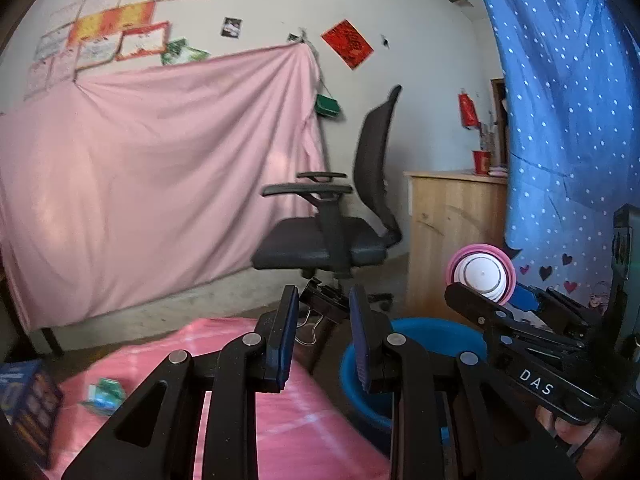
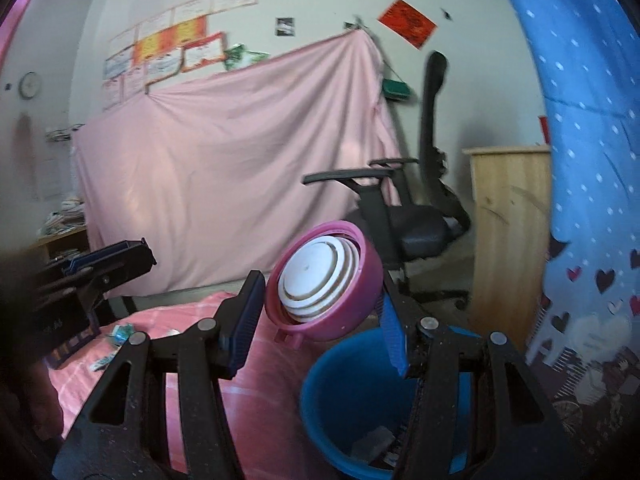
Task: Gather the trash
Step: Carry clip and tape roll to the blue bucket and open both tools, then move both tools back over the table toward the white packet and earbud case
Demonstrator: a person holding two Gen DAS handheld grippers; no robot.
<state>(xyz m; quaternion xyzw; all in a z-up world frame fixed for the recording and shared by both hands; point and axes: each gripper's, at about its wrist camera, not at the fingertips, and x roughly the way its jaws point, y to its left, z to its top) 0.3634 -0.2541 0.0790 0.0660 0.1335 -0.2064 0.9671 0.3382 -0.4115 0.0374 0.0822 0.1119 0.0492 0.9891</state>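
- A pink sheet (image 1: 160, 176) is hanging across the far wall, with a black office chair (image 1: 340, 208) standing in front of it.
- A blue bucket (image 2: 344, 400) is sitting on the floor beside a surface draped in pink cloth (image 1: 280, 420).
- The right gripper (image 2: 320, 312) is clamping a pink collapsible cup (image 2: 324, 284) above and just left of the bucket's opening.
- The left gripper (image 1: 324, 336) is holding nothing, its jaws standing slightly apart.
- Small green wrappers (image 1: 102, 396) are lying on the pink cloth.
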